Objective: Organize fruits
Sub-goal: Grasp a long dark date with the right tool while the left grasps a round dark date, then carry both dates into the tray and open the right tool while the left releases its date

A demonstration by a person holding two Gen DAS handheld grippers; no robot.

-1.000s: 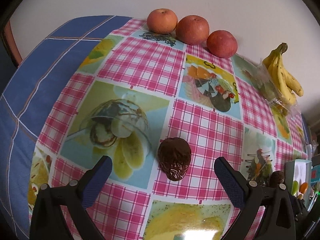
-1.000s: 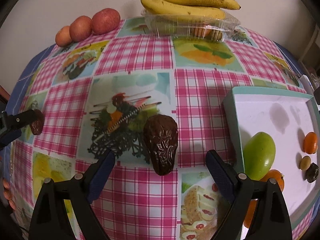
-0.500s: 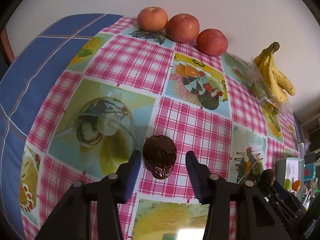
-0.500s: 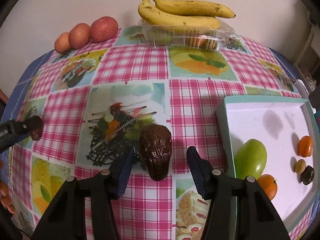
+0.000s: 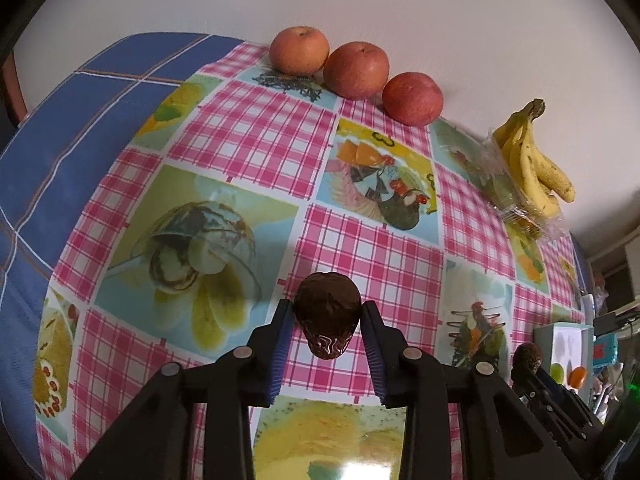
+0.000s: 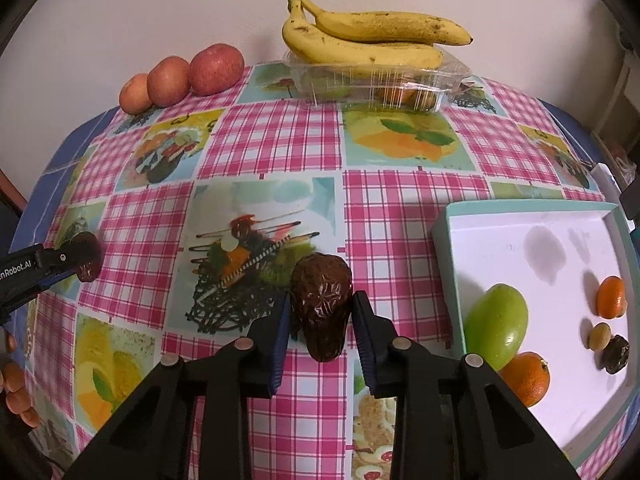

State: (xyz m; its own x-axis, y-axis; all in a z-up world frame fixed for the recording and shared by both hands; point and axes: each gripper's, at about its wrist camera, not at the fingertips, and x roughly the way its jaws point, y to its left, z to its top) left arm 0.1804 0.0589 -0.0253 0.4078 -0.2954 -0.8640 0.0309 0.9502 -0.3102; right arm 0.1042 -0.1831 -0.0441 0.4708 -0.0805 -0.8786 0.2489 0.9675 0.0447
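Two dark brown wrinkled fruits lie on the pink checked tablecloth (image 5: pixel 248 140). In the left wrist view, the left gripper (image 5: pixel 326 320) has its jaws closing on one fruit (image 5: pixel 327 302), and both blue pads touch its sides. The right wrist view shows the right gripper (image 6: pixel 320 310) with its jaws closing on the other, longer fruit (image 6: pixel 320 284), pads against both flanks. Both fruits still rest on the cloth. The left gripper's fingers (image 6: pixel 52 260) also show at the left edge of the right wrist view.
Three apples (image 5: pixel 356 70) sit along the wall. Bananas (image 6: pixel 360 40) lie on a clear plastic box (image 6: pixel 376 84). A teal-rimmed white tray (image 6: pixel 532 216) at the right holds a green mango (image 6: pixel 496 326), oranges and small fruits. Blue cloth (image 5: pixel 80 120) covers the far left.
Both grippers' jaws came in from wide apart to the sides of their brown fruits. Neither hand shifted much, and both fruits stay on the cloth.
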